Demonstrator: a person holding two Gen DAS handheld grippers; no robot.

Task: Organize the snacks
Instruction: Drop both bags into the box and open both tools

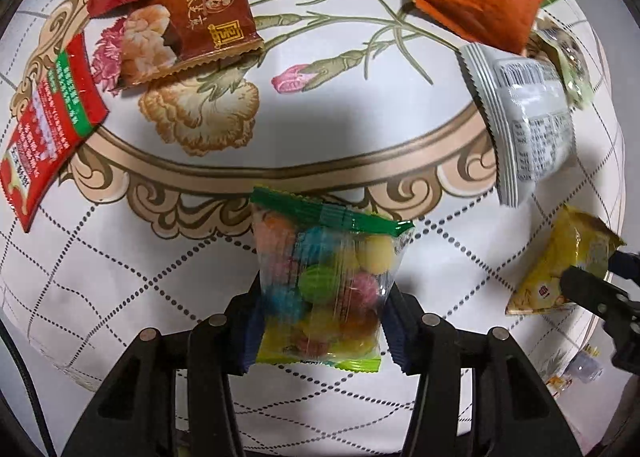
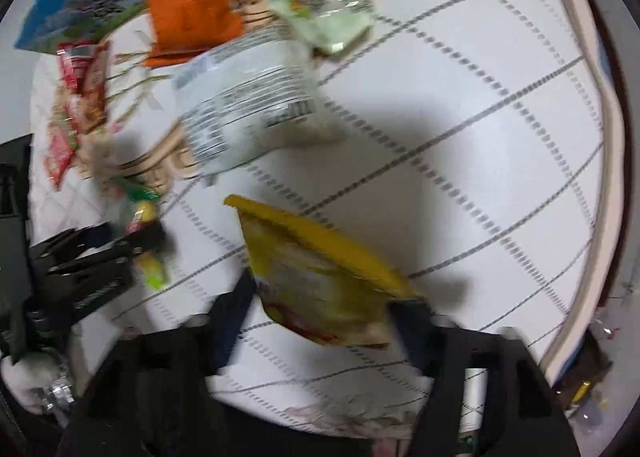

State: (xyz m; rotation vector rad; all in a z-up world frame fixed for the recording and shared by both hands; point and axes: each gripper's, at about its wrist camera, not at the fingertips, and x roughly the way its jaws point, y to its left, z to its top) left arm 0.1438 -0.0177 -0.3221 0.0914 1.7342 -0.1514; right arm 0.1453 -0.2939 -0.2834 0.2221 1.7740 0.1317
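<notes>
Left wrist view: the left gripper (image 1: 320, 313) clamps a clear bag of coloured candy balls (image 1: 322, 285) between its jaws, above the tablecloth (image 1: 120, 289). The right gripper (image 2: 320, 309) stands wide, a yellow snack packet (image 2: 320, 277) between its jaws; whether the pads press it is unclear.

Left gripper (image 1: 322, 321) clamps clear candy bag (image 1: 320, 281) with green seal, above quilted tablecloth (image 1: 120, 281). Brown packet (image 1: 196, 13) upper left, white packet (image 1: 524, 117) right. Yellow packet (image 1: 560, 269) meets right gripper (image 1: 592, 289).
</notes>
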